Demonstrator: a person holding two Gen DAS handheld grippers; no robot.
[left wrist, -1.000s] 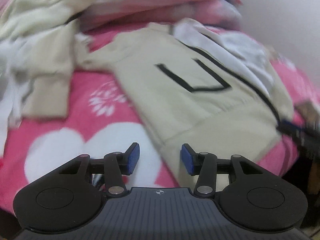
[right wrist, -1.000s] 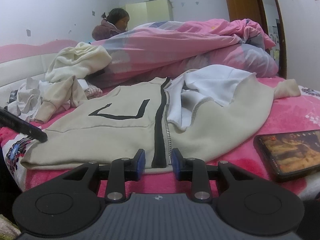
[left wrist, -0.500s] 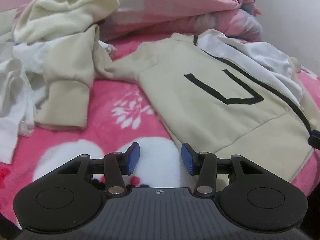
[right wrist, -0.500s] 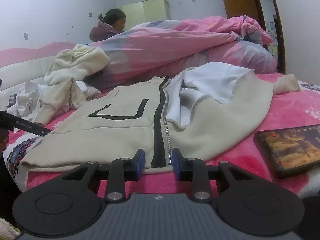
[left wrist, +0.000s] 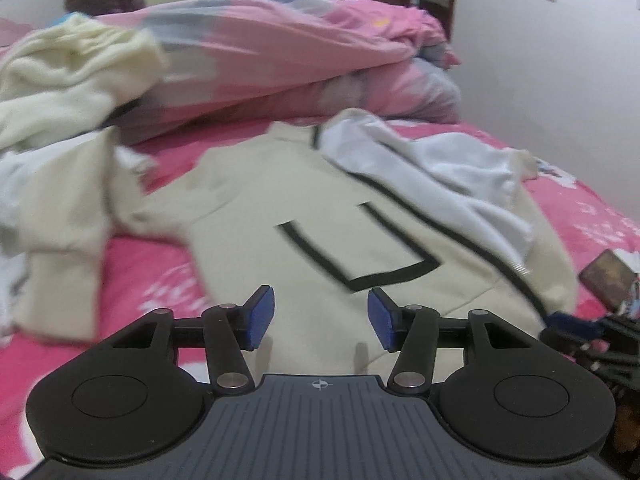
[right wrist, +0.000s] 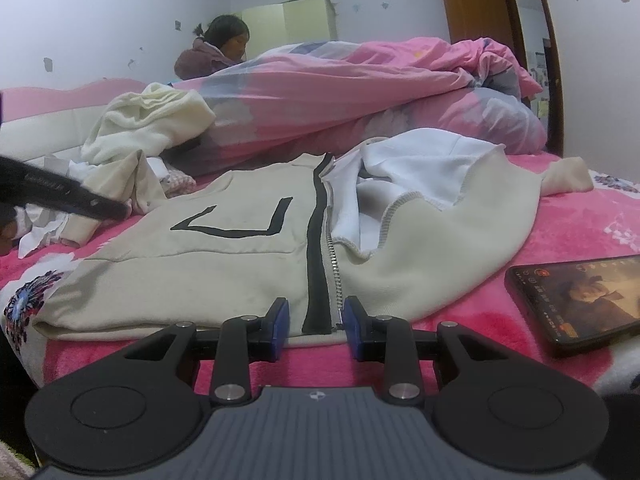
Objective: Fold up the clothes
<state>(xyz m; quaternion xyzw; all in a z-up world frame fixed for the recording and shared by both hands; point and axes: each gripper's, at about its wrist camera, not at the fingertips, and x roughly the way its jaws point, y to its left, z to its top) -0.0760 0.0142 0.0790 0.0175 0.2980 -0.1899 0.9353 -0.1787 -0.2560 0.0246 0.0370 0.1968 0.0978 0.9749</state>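
Pink floral bedding (right wrist: 560, 216) covers a bed where a cream zip-up hoodie (right wrist: 224, 264) lies spread flat near the front edge, its white lining (right wrist: 416, 160) turned outward. Left gripper (left wrist: 321, 317) hovers over the hoodie's hem, fingers spread wide and empty. Right gripper (right wrist: 313, 323) sits at the zipper's bottom end, fingers parted, gripping nothing. A smartphone (right wrist: 576, 296) rests beside the hoodie.
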